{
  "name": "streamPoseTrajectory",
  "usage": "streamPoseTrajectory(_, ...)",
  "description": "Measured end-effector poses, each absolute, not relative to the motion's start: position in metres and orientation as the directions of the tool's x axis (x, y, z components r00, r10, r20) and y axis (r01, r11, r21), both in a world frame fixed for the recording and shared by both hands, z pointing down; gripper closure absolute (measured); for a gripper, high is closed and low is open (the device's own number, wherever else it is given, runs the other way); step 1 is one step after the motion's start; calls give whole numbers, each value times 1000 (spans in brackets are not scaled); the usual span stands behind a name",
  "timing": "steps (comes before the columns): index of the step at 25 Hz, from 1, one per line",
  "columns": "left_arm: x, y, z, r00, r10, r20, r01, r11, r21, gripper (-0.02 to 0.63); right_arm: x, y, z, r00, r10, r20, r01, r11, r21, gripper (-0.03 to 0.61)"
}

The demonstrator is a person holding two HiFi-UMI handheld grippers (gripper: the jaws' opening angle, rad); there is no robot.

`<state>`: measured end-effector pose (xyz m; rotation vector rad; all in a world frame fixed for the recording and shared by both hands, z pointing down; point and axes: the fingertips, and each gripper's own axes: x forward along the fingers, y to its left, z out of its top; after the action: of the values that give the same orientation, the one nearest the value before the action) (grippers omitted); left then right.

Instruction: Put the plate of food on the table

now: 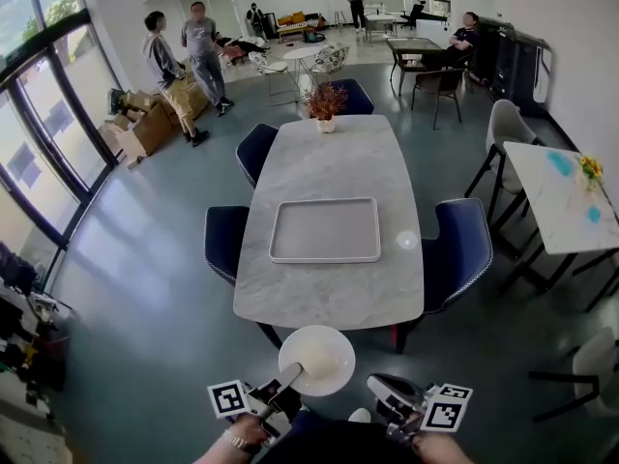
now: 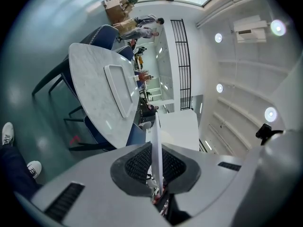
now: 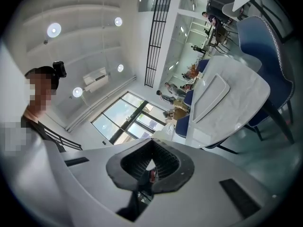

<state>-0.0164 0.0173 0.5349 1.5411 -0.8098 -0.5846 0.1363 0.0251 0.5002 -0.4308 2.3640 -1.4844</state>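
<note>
A white round plate (image 1: 317, 360) hangs just in front of the marble table's near edge (image 1: 329, 312), and my left gripper (image 1: 293, 373) is shut on its near rim. In the left gripper view the plate (image 2: 156, 145) shows edge-on, pinched between the two dark pads. I cannot make out any food on it. My right gripper (image 1: 383, 391) is beside the plate on the right, apart from it, shut with nothing in it; its pads meet in the right gripper view (image 3: 150, 167). A white rectangular tray (image 1: 325, 230) lies in the middle of the table.
Blue chairs (image 1: 224, 242) (image 1: 457, 249) stand along both long sides of the table. A potted plant (image 1: 326, 102) sits at its far end and a small white disc (image 1: 407, 241) to the right of the tray. A second table (image 1: 556, 196) is at the right, and people stand far off at the left.
</note>
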Motion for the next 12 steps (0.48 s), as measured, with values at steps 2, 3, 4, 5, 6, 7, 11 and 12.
streamPoseTrajectory(2, -18, 16, 536, 623, -777, 91, -161, -14, 987, 591, 137, 25, 502, -906, -411, -101, -86, 412, -907, 568)
streamPoseTrajectory(3, -19, 15, 536, 621, -778, 94, -160, -9, 987, 591, 136, 24, 502, -907, -410, -98, -87, 409, -908, 568)
streamPoseTrajectory(4, -20, 13, 537, 620, -779, 95, -158, -5, 987, 591, 136, 22, 502, -907, -411, -96, -88, 407, -909, 568)
streamPoseTrajectory(5, -21, 10, 538, 620, -779, 97, -156, -1, 988, 591, 137, 21, 503, -906, -413, -92, -92, 405, -909, 568)
streamPoseTrajectory(6, -21, 7, 539, 620, -778, 98, -153, 3, 988, 591, 139, 18, 503, -904, -417, -87, -98, 403, -910, 568)
streamPoseTrajectory(7, -22, 4, 541, 621, -777, 101, -151, 8, 988, 591, 140, 16, 504, -902, -424, -82, -106, 400, -911, 568)
streamPoseTrajectory(11, -28, -13, 543, 632, -767, 109, -149, 18, 989, 591, 142, 6, 507, -884, -462, -66, -128, 377, -917, 568)
streamPoseTrajectory(12, -29, -19, 544, 637, -763, 109, -149, 17, 989, 591, 142, 3, 507, -880, -470, -63, -132, 372, -919, 568)
